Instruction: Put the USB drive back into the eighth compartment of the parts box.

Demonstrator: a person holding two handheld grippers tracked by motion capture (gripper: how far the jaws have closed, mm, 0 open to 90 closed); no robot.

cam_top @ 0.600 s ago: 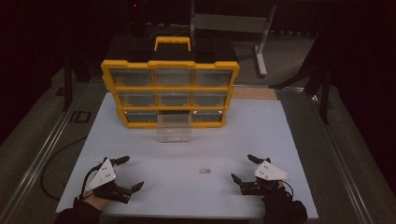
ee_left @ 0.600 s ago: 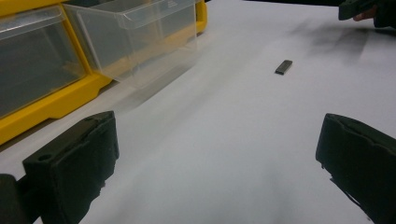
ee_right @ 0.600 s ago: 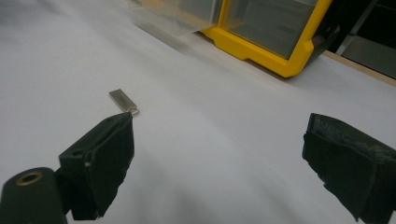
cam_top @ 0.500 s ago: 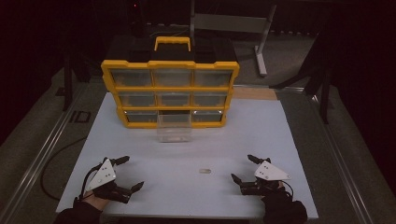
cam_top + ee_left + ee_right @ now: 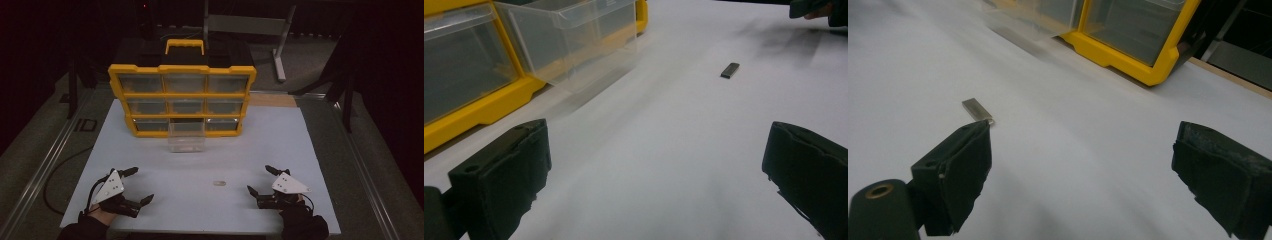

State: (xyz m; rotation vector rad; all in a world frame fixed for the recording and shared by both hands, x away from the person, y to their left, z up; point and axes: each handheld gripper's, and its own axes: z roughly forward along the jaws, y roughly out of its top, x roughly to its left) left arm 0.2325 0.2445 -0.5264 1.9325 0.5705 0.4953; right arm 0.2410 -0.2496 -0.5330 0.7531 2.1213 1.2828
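Small piece: flat, oblong, grey metal tab (image 5: pixel 219 183), lying loose on the tabletop (image 5: pixel 310 145); a small loop shows at one end in the right gripper view (image 5: pixel 977 110).
Tabletop: matte white sheet, smooth.
Organizer: yellow plastic frame (image 5: pixel 182 95), three rows of clear drawers, black case with yellow handle behind.
Drawer: clear plastic bin (image 5: pixel 186 138), pulled out of the bottom middle slot, front resting on the tabletop.
Left claw: (image 5: pixel 133 186) black blocky pads, jaws wide apart, nothing between them; gloved hand low at the near edge, claw aimed inward across the sheet.
Right claw: (image 5: pixel 260 180) jaws spread, empty; gloved hand low, grey three-cornered plate on top.
Piece vs claws: between the two, nearer the right claw, just beyond its one jaw tip, not touching; well apart from the left claw, ahead of it.
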